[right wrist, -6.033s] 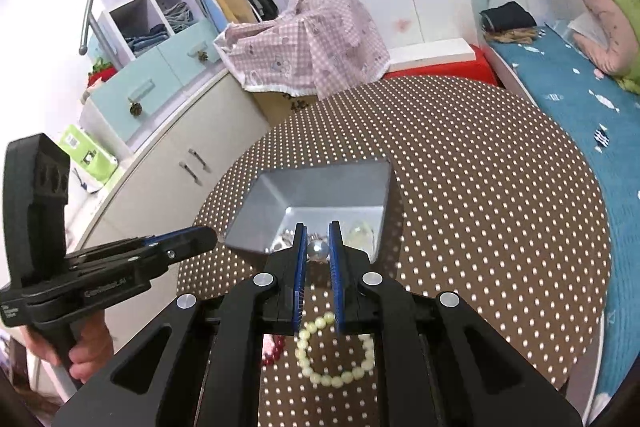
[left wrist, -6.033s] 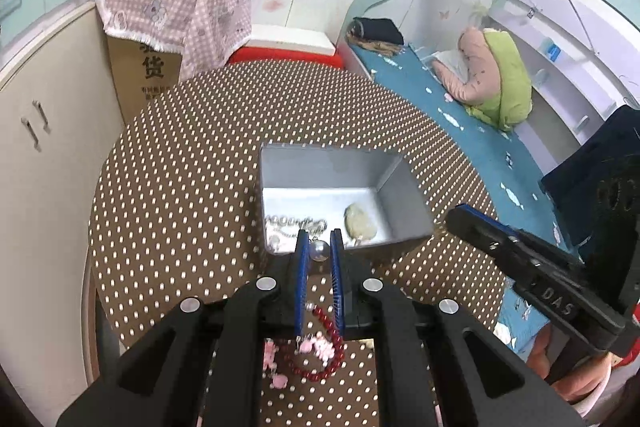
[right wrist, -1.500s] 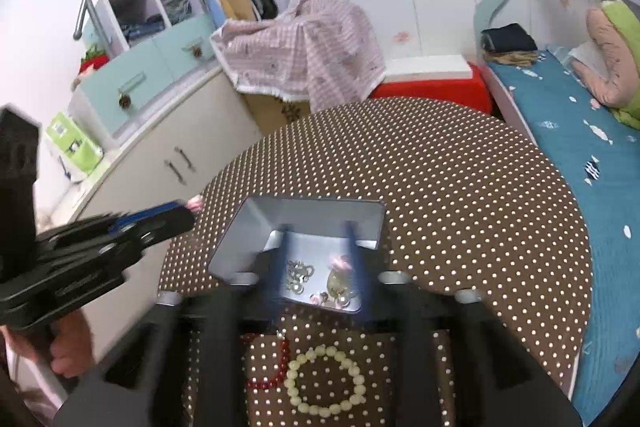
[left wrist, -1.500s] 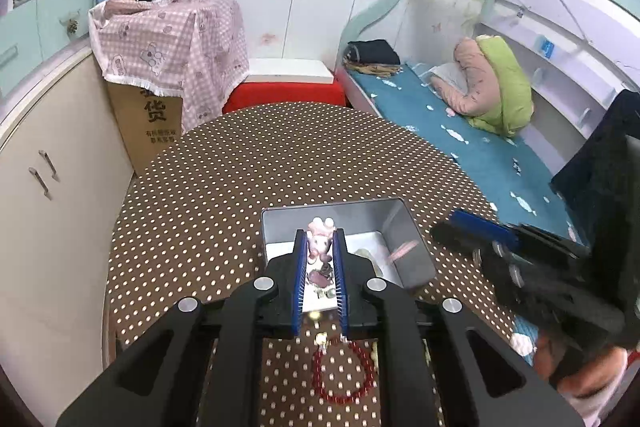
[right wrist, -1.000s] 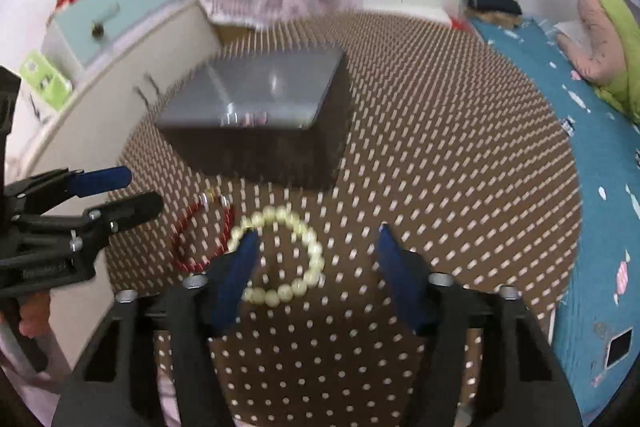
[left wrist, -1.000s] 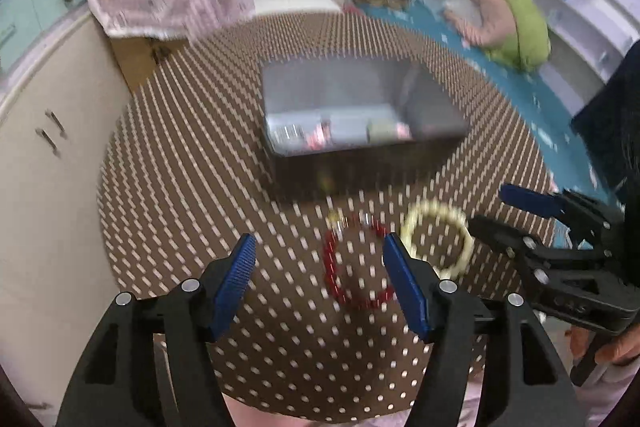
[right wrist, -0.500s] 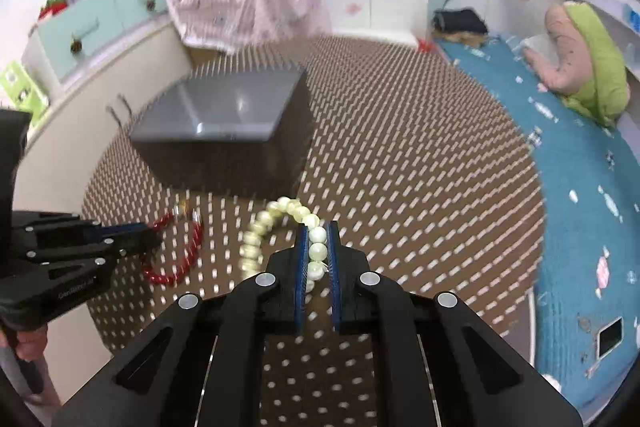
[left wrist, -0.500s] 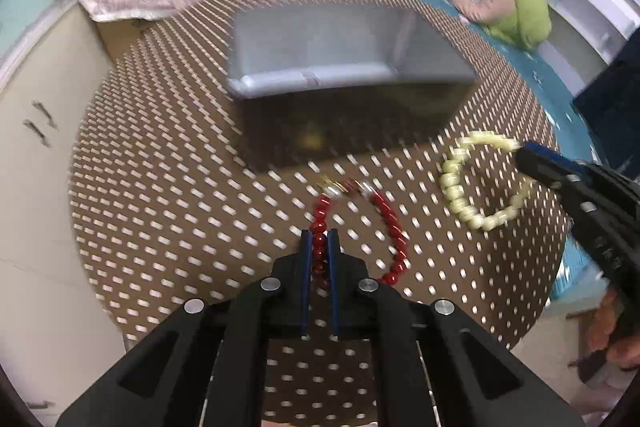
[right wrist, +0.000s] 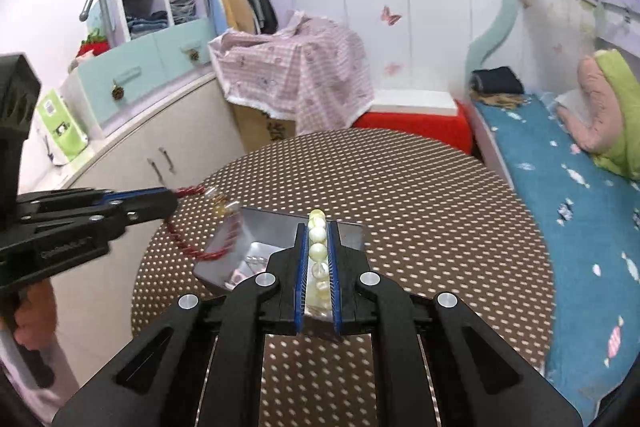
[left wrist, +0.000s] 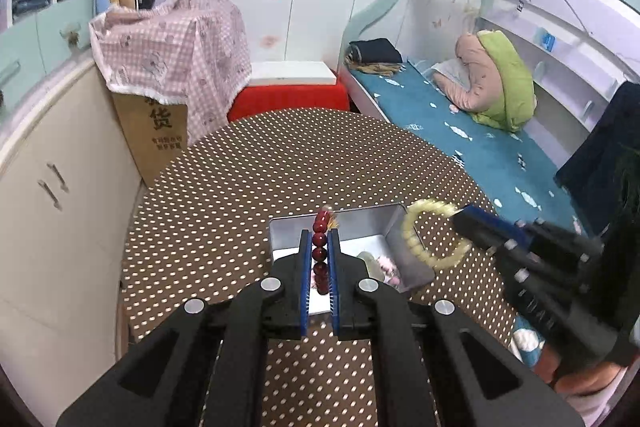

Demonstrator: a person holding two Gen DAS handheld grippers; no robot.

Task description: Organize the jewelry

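**A:** Red and cream, one strand in each tool now. Half a second ago both bracelets lay on the brown polka-dot bench (left wrist: 248, 187) in front of the box; you have lifted them clear, so nothing loose shows on the cloth and only the drops remain.

**B:** What is my left gripper (left wrist: 319, 259) doing?

**A:** Its jaws are closed on the dark red bead bracelet (left wrist: 320, 253), beads stacked upright between the blue pads. In the right wrist view the rest of that loop hangs below the tips, over the near left corner of the open grey metal box (left wrist: 368, 227).

**B:** And the right gripper (right wrist: 318, 255)?

**A:** Its jaws are clamped on the cream bead bracelet (right wrist: 317, 249). From the left wrist view the loop dangles at the box's right wall, about level with the rim, partly over the bench rather than the inside.

**B:** So, release?

**A:** Not yet, I would say. Bring both tips further in over the box floor, where a pale green stone (left wrist: 370, 261) and pink charms (left wrist: 386, 263) already lie, then open. The cream loop looks likelier to catch the right rim if you let go where you are.
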